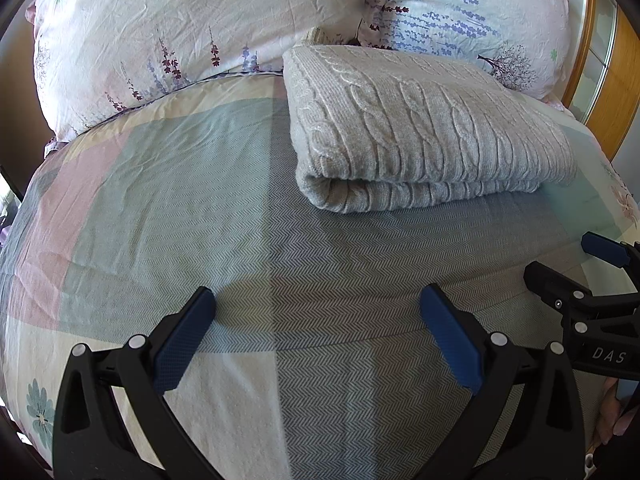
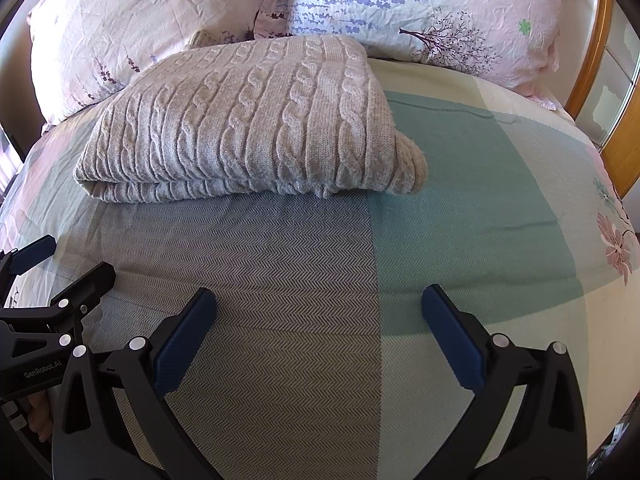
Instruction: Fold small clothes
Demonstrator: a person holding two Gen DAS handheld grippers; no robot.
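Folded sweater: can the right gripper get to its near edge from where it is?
Probably yes. The right gripper is open and empty, and only bare bedspread lies between it and the folded sweater; the left gripper sits off to the side.

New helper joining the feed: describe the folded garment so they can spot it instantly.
Start at the two floral pillows at the head of the bed. Just in front of them lies the sweater, folded into a thick rectangle. It alone is grey cable-knit; everything nearby is smooth printed fabric.

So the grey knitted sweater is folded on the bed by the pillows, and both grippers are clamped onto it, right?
Not quite. The grey knitted sweater is folded on the bed by the pillows, but both wrist views show the left gripper and right gripper open, clear of it.
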